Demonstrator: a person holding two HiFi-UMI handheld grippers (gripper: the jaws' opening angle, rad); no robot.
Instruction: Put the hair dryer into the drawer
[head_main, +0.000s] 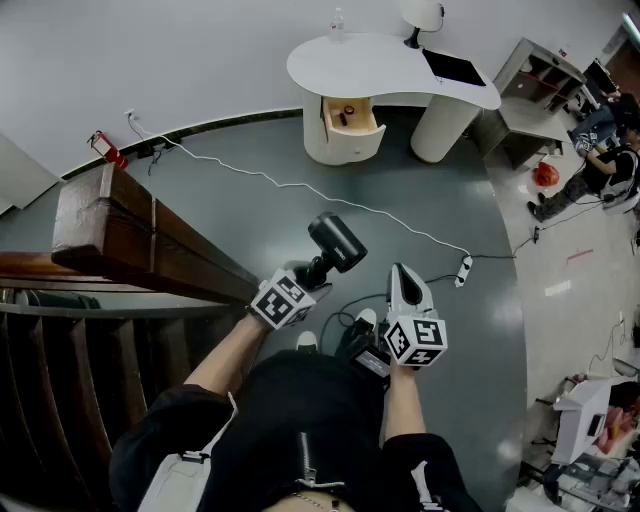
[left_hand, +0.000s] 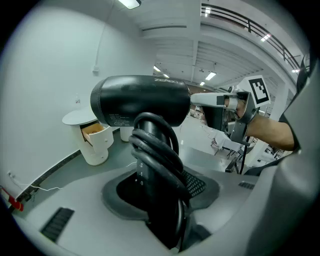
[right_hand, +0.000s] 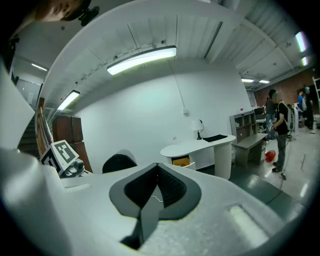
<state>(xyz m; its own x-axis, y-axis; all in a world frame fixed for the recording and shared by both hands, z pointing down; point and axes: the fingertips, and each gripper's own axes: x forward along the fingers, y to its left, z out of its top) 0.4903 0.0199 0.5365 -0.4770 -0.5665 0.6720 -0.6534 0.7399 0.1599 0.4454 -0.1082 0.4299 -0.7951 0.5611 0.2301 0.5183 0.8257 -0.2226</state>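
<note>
The hair dryer (head_main: 337, 243) is black, with a short barrel-shaped body and a straight handle that has its own black cord (left_hand: 160, 150) wound round it in several loops. It sits at the centre of the head view, above the grey floor (head_main: 420, 190), well apart from the drawer (head_main: 352, 115). The left gripper (head_main: 312, 272) is clamped on the handle, so the barrel stands above the jaws. The right gripper (head_main: 403, 283), just beside it to the right, has its jaws pressed together with nothing between them.

At the top centre stands a white curved desk (head_main: 400, 65), its 1 drawer pulled open. A white cable (head_main: 300, 188) runs across the floor to a power strip (head_main: 463, 270). A dark wooden railing (head_main: 130, 235) fills the left side.
</note>
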